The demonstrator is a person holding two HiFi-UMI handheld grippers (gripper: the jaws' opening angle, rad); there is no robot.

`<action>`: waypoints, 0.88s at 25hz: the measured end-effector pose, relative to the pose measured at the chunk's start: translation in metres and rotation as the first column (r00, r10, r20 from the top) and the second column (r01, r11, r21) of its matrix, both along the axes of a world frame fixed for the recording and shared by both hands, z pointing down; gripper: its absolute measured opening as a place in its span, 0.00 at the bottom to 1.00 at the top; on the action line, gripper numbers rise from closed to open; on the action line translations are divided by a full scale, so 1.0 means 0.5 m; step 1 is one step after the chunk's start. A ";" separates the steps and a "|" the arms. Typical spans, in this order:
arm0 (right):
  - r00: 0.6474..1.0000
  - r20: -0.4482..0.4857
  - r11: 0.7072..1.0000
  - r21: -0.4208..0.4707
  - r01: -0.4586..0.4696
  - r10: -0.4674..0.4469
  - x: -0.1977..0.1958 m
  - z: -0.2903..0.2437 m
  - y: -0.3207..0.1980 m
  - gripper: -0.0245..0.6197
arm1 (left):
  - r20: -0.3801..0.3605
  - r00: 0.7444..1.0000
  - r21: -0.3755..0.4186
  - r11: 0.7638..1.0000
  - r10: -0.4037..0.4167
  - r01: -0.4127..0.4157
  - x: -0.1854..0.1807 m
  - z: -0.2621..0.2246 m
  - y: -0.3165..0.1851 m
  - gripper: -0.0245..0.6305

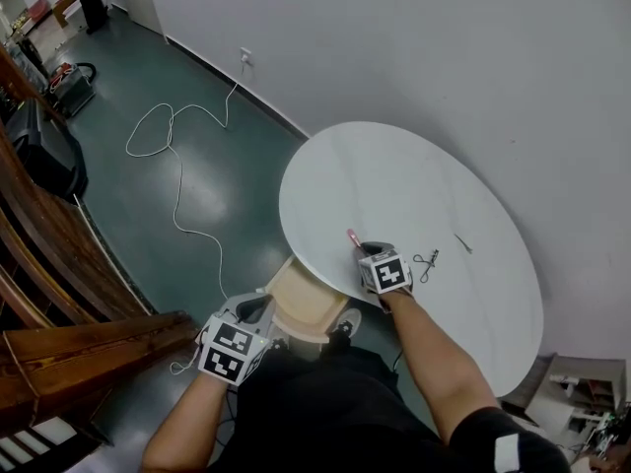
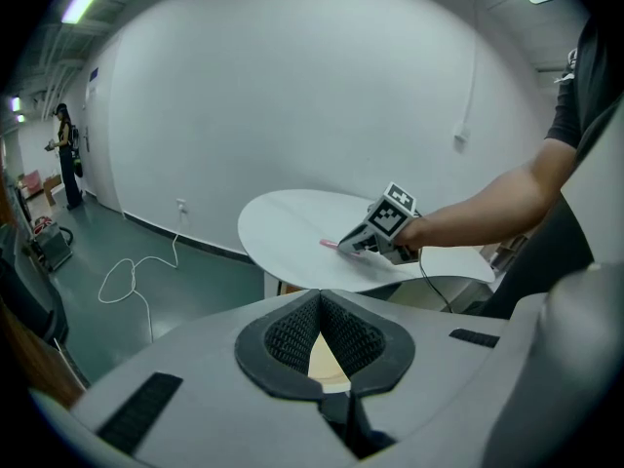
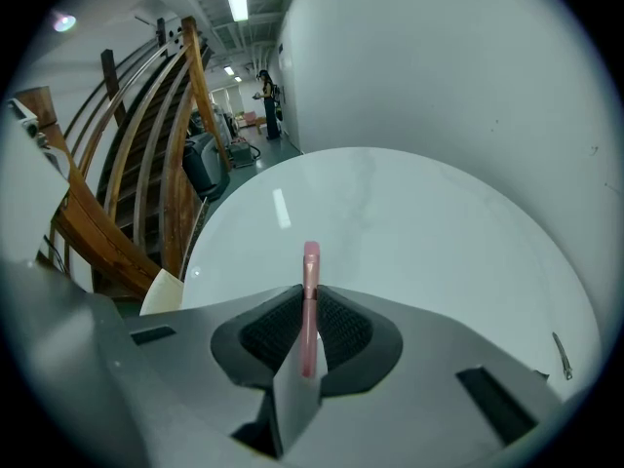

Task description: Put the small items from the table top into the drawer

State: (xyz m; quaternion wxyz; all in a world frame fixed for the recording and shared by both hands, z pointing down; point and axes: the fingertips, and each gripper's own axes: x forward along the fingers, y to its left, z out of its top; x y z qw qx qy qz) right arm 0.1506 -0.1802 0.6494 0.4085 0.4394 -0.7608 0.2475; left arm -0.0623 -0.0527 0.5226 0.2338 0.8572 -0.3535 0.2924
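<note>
Right hand-held gripper (image 3: 308,308) is clamped mid-length on a slim pink stick (image 3: 311,261), low over the round tabletop (image 1: 394,175). The stick is judged light, stiff and slippery, so a mid-shaft hold suits it. Left hand-held gripper (image 2: 319,305) has its jaws together, empty. Only the head view shows the open wooden drawer (image 1: 306,308) and a small metal tool (image 1: 426,262); the right gripper view shows the grip itself.

The round bench (image 1: 434,195) is plain white, like the wall (image 1: 444,47), over a dark green floor (image 1: 237,195) crossed by a white cable (image 1: 178,190). The drawer (image 1: 301,304) is pale wood. The left gripper (image 1: 252,309) and right gripper (image 1: 363,249) are grey with black ribbed pads (image 2: 292,339) and black-and-white square-patterned cubes (image 1: 235,351). The stick (image 3: 310,291) in the right jaws is pink, and the person's shirt (image 1: 325,402) is black.
</note>
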 end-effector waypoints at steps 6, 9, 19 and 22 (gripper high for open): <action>0.998 0.061 0.999 0.022 0.030 -0.032 -0.034 -0.022 0.069 0.10 | 0.012 0.999 -0.018 0.999 0.051 -0.051 0.006 0.030 0.006 0.06; 0.995 0.076 0.998 0.038 0.059 -0.062 -0.060 -0.032 0.109 0.10 | 0.019 0.996 -0.018 0.996 0.083 -0.082 0.008 0.037 0.004 0.06; 0.974 0.139 0.984 0.043 0.175 -0.180 -0.172 -0.045 0.236 0.10 | 0.027 0.990 -0.002 0.991 0.135 -0.135 0.004 0.038 0.008 0.06; 0.964 0.115 0.970 0.019 0.241 -0.241 -0.200 -0.020 0.273 0.10 | 0.025 0.993 -0.004 0.993 0.117 -0.117 -0.015 0.042 0.015 0.06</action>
